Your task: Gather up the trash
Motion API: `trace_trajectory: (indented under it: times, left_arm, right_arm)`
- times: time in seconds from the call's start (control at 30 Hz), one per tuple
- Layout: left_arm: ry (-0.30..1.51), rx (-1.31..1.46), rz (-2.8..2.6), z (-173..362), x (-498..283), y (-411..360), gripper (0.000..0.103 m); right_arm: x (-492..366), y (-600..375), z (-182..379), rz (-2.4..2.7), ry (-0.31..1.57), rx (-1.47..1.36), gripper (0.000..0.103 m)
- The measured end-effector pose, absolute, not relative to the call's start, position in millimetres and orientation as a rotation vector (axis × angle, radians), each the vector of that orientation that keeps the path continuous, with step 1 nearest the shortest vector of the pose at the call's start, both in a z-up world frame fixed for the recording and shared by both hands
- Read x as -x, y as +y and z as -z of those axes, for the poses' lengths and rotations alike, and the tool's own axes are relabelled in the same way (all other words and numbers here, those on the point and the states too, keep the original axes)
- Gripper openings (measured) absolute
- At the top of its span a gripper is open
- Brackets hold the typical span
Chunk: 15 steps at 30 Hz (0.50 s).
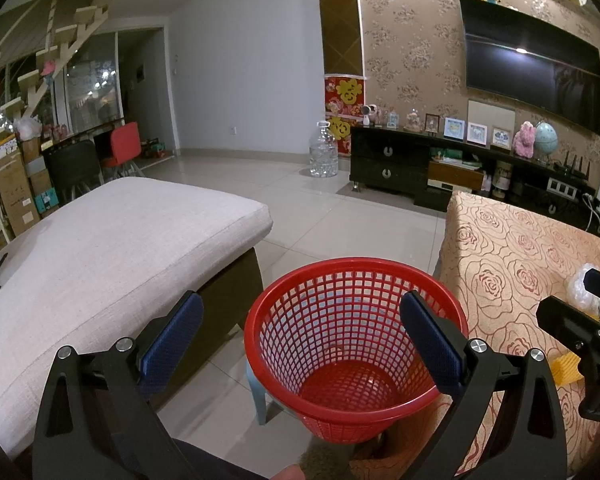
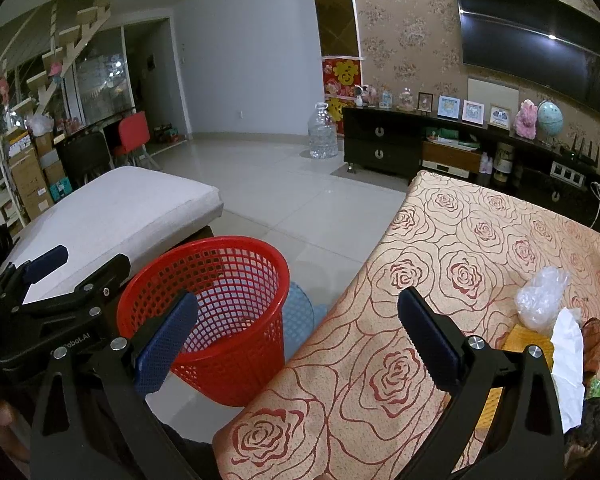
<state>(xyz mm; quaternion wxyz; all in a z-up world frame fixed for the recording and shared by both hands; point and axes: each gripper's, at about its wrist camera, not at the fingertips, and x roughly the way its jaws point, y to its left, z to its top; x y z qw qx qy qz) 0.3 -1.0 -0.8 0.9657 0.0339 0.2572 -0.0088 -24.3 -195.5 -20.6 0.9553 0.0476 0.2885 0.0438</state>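
A red mesh waste basket [image 1: 352, 344] stands on a blue stool between the sofa and the table; it looks empty. My left gripper [image 1: 300, 336] is open and empty, just above the basket's near rim. The basket also shows in the right wrist view [image 2: 224, 312]. My right gripper [image 2: 296, 332] is open and empty over the near left part of the rose-patterned table [image 2: 440, 248]. Trash lies at the table's right: a crumpled clear plastic bag [image 2: 542, 298], a white tissue [image 2: 568, 364], a yellow piece [image 2: 522, 340] and a small green scrap [image 2: 598, 386].
A beige sofa cushion [image 1: 100, 248] lies to the left. A blue stool [image 2: 300, 316] is under the basket. A black TV cabinet [image 1: 420, 160] lines the far wall, with a large water jug [image 1: 323, 152] on the tiled floor. Boxes and chairs stand far left.
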Motion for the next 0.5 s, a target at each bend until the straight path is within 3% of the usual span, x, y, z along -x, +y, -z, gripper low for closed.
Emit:
trace_trajectory:
  times: [0.5]
  left_arm:
    - [0.522,-0.069,0.017,0.8,-0.6,-1.2,0.095]
  right_arm:
    - [25.7,-197.4,22.9,-0.091,0.587,-0.097,0.097]
